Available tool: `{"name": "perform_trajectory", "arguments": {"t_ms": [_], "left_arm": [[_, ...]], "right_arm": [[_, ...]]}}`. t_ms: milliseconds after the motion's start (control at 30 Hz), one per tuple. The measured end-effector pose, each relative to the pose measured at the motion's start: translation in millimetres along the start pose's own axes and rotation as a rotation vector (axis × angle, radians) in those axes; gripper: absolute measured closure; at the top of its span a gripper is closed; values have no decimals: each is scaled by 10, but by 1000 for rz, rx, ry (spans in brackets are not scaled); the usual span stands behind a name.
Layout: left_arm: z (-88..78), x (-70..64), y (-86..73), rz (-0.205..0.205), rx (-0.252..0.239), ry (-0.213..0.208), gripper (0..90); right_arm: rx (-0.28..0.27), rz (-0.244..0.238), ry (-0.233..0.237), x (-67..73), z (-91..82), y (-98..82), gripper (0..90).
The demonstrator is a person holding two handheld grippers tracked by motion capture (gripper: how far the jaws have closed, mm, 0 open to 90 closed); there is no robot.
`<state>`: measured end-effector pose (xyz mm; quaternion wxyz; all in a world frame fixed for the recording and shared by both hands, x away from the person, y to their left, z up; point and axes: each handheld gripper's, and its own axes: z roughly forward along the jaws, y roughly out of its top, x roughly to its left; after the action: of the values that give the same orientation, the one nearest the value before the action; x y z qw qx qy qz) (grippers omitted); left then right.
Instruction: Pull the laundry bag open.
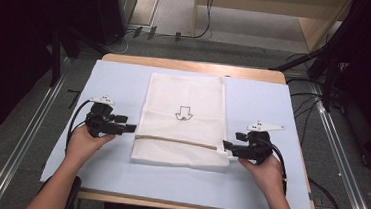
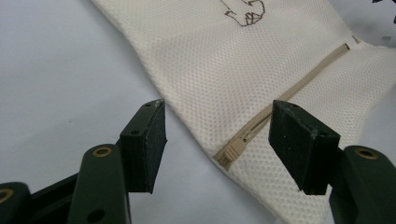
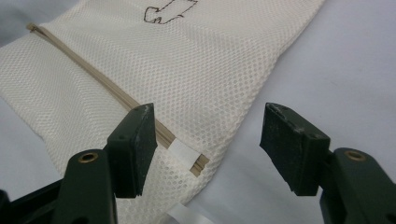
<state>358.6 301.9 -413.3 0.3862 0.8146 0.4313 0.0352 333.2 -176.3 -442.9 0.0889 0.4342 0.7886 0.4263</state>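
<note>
A cream mesh laundry bag (image 1: 182, 119) lies flat on the pale blue table cover (image 1: 273, 106), with a small dark drawing on it and a tan zipper (image 1: 178, 141) running across near its front end. My left gripper (image 1: 130, 128) sits at the bag's left edge, jaws open over the zipper's pull end (image 2: 231, 151), pads clear of the fabric. At the right edge my right gripper (image 1: 226, 147) stands open above the zipper's other end (image 3: 198, 165). The bag (image 2: 243, 70) and the bag (image 3: 154, 60) lie loose under both.
The table's wooden edge (image 1: 191, 65) shows at the back. Metal rails (image 1: 25, 137) and cables (image 1: 326, 196) run on the floor at both sides. Dark equipment stands at the left and right. A white label (image 3: 184, 151) sits by the zipper end.
</note>
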Motion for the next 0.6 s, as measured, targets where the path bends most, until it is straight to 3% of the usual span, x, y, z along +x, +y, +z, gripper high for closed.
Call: {"name": "perform_trajectory", "arguments": {"t_ms": [233, 600], "left_arm": [[-84, 85, -21, -7, -18, 40, 364], [-166, 181, -46, -25, -39, 68, 358]], "right_arm": [[-18, 11, -22, -116, -81, -17, 349], [-38, 31, -54, -263, -177, -47, 347]]}}
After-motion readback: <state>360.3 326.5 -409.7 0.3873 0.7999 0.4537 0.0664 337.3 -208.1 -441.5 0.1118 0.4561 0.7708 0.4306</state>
